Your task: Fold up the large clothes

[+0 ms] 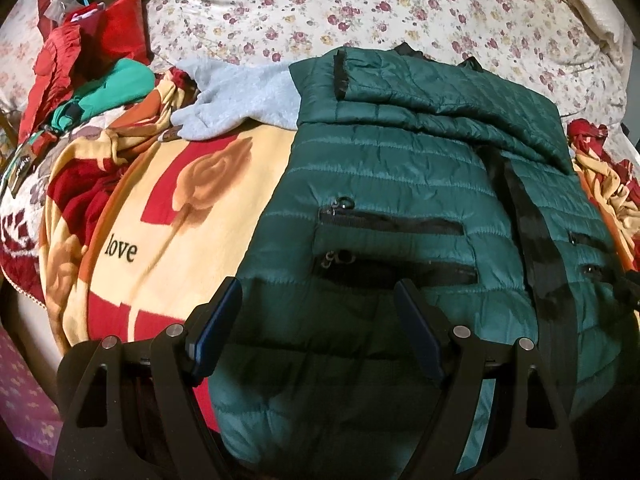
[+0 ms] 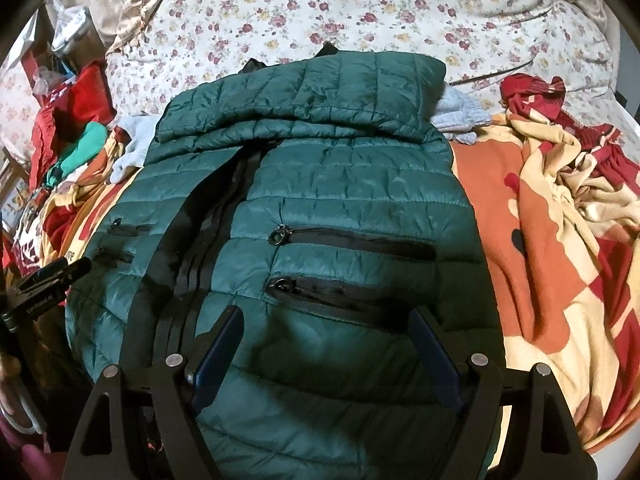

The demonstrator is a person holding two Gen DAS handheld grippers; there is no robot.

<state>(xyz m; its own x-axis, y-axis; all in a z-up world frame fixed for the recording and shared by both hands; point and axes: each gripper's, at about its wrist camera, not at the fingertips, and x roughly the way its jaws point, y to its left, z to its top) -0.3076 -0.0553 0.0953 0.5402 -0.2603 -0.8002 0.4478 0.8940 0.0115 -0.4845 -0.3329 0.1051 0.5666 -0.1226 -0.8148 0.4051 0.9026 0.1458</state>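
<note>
**Both grippers spread over the green jacket**

My left gripper (image 1: 318,300) has its jaws released, spread wide, nothing between them. Its blue pads (image 1: 218,328) sit over the near left part of the green quilted jacket (image 1: 400,184); whether they touch the fabric I cannot tell.

My right gripper (image 2: 330,328) is released too, jaws wide apart and empty, over the jacket's near right half, just below the lower pocket zipper (image 2: 336,292).

The jacket lies front up on the patterned blanket (image 1: 192,200), hem near me, collar far. Its top portion is folded down across the chest. A black front zipper strip (image 2: 224,216) runs near to far between the two pairs of pocket zippers.

Farther out: a grey garment (image 1: 240,96) pokes from under the jacket's far left corner. Red and teal clothes (image 1: 100,64) are piled far left. The flowered bedsheet (image 2: 360,8) covers the far side. The blanket bunches up at right (image 2: 560,184).
</note>
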